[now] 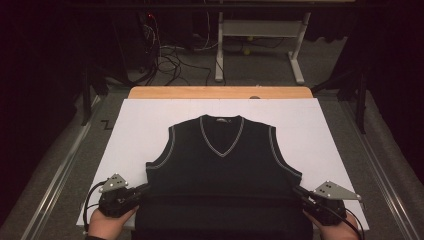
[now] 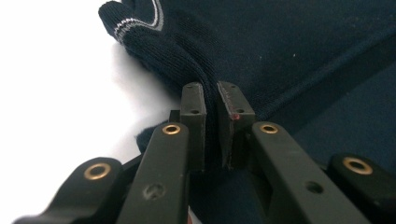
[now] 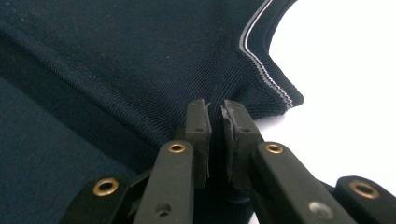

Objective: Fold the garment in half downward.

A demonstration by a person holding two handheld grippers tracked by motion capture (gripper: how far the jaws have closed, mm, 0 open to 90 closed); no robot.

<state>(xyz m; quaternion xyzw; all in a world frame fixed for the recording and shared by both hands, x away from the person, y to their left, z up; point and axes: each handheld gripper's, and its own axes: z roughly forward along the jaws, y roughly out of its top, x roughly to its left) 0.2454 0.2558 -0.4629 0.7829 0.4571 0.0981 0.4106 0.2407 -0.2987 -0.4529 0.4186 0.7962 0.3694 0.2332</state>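
a white board covers a wooden table, whose bare far edge shows at twelve o'clock; beyond it lie grey carpet, a tangle of cables at eleven o'clock and a pale metal desk frame near one o'clock, the rest of the room dark. a dark navy knit vest with grey-striped trim lies flat at the middle of the board, collar toward twelve, hem at six. in the high view the left gripper sits at seven o'clock and the right gripper at five, each at a side seam just below an armhole. the gripper views add what that view is too dark to settle: the left gripper pinches a ridge of the vest between its pads, and the right gripper likewise nips the vest, probably at the folded side edge.
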